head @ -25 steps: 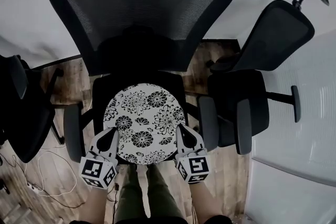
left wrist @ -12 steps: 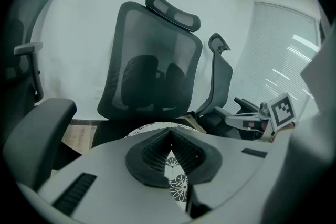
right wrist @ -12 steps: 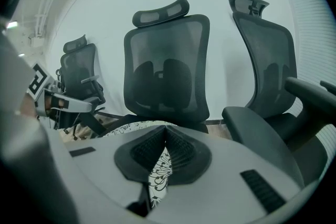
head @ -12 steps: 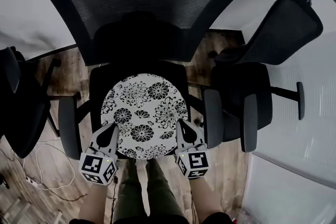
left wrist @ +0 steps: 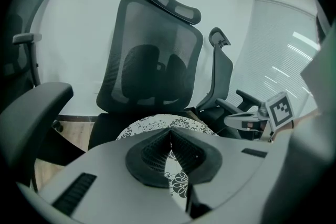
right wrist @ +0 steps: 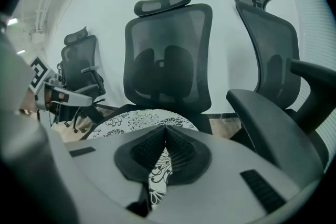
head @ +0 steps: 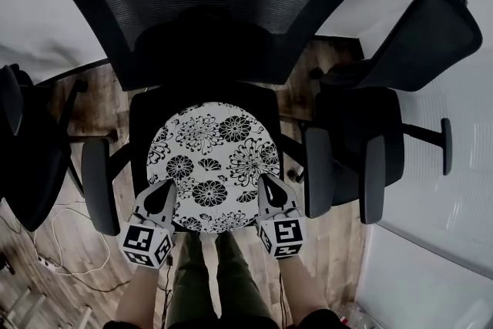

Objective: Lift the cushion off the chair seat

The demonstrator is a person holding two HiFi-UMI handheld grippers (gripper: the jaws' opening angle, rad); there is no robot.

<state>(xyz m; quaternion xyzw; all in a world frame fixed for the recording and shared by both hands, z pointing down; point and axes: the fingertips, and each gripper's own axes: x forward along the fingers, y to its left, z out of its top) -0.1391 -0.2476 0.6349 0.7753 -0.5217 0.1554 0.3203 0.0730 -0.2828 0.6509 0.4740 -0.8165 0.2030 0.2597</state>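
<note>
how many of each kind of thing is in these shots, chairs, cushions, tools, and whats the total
office chairs: 3 (middle chair, right chair, left chair)
cushion: 1
tools: 2 (left tool, right tool)
total: 6

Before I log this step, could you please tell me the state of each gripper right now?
Left gripper: tongs closed at the edge of the cushion; whether they pinch it cannot be told.
Right gripper: tongs closed, likewise uncertain.
</note>
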